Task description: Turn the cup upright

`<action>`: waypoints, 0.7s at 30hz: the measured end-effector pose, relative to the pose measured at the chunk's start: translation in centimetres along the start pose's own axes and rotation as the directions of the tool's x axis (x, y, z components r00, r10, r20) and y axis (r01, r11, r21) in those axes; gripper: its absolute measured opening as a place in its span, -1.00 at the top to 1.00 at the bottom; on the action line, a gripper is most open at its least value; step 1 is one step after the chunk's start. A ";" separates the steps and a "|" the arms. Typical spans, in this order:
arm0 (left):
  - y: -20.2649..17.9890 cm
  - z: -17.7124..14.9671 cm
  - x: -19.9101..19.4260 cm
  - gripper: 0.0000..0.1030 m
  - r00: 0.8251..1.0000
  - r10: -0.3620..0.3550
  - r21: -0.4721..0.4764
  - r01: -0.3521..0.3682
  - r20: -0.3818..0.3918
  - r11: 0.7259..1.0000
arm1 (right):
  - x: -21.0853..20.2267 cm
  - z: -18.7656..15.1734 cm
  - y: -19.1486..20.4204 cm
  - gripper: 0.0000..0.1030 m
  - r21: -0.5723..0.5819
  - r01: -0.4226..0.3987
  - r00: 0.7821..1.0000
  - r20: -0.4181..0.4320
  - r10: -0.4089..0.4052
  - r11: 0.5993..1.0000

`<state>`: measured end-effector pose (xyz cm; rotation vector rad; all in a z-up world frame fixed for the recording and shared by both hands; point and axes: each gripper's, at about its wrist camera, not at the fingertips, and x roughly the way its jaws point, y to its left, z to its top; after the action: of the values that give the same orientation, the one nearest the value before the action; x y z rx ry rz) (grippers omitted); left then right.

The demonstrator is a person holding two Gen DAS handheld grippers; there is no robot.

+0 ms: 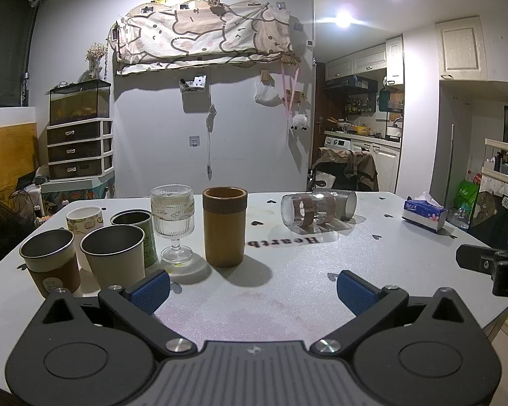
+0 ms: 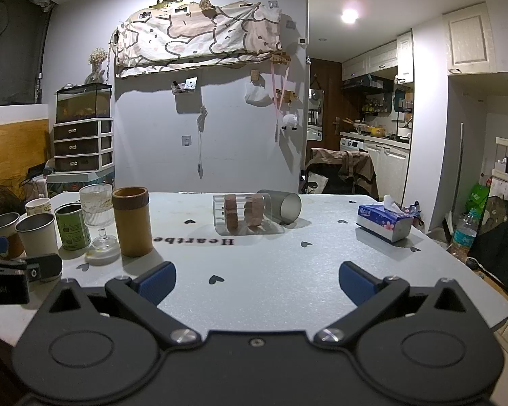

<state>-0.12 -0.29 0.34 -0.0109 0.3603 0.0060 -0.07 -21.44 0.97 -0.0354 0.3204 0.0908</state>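
Both grippers back at the near edge of the worktop (image 2: 321, 270), well apart from the work: left gripper (image 1: 253, 287) with jaws spread wide and empty, right gripper (image 2: 257, 280) likewise released, nothing between the blue pads (image 2: 157, 279).

Two cups down on their sides toward the far middle of the worktop: a clear glass (image 2: 240, 215) with brown bands, and just behind it a grey cup (image 2: 282, 208), mouth turned to the right. Touching or merely overlapping in view, hard to say. Upright cups (image 1: 115, 253) grouped at the left, a tan tumbler (image 1: 224, 226) and stemmed glass (image 1: 172, 218) among them; tissue box (image 2: 386, 221) off to the right.

Nothing flipped yet. Glass likely heavy-walled, rigid, slick and breakable, and prone to roll while lying down. Best taken across the body on a brown band, probably grippier than bare glass, with moderate squeeze, then rotated onto its base and set down softly. Grey cup probably lighter; same grasp across the wall, away from the rim.
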 end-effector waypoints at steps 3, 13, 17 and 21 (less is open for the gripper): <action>-0.1 -0.1 -0.3 -1.00 1.000 -0.001 -0.001 0.001 -0.001 1.000 | 0.0 0.0 0.0 -1.00 0.000 -0.001 1.000 -0.001 0.001 1.000; 0.3 0.0 -0.3 -1.00 1.000 -0.002 0.014 0.002 -0.003 1.000 | 0.0 -0.1 0.3 -1.00 0.002 -0.018 1.000 -0.004 0.018 1.000; 0.4 -0.3 0.8 -1.00 1.000 -0.009 0.025 0.009 -0.024 1.000 | 1.3 0.1 0.2 -1.00 -0.007 -0.022 1.000 0.001 0.022 1.000; 0.7 -0.6 2.0 -1.00 0.999 -0.017 0.020 0.018 -0.043 1.000 | 4.1 1.2 -0.8 -1.00 0.025 0.004 1.000 -0.004 -0.003 1.000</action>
<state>1.57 0.44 -0.95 0.0062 0.4031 -0.0149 4.24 -21.82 0.89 -0.0109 0.3253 0.0832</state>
